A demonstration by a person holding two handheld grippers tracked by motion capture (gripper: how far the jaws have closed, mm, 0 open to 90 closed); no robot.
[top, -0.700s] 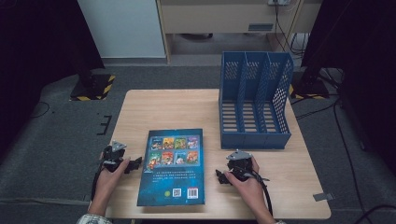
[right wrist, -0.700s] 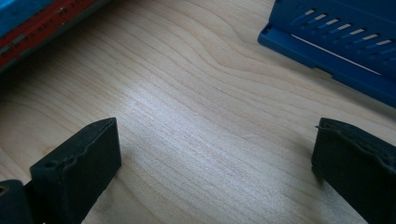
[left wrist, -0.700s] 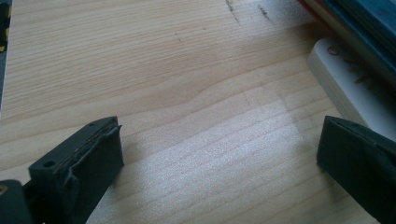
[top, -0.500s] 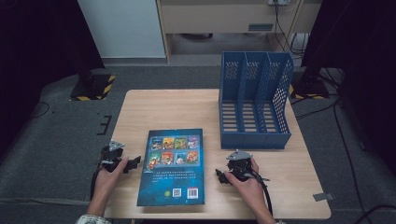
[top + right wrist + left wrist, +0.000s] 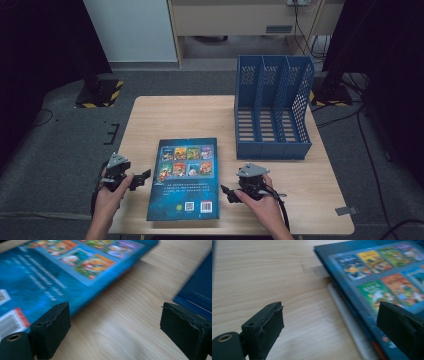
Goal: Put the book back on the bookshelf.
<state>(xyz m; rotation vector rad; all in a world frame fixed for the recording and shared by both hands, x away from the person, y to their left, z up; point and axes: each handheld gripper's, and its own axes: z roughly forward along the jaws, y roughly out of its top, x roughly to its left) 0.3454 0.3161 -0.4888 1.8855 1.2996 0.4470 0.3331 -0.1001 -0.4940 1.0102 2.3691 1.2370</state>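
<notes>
- Book (image 5: 184,179) lies flat at lower centre of the surface (image 5: 200,115), between both tongs.
- Left tongs (image 5: 144,176) wide, empty, just beside its left edge.
- Right tongs (image 5: 225,192) wide, empty, at its right edge.

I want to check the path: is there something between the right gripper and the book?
No. In the high view only bare table separates the right gripper from the book; the right gripper view shows plain wood there too.
</notes>
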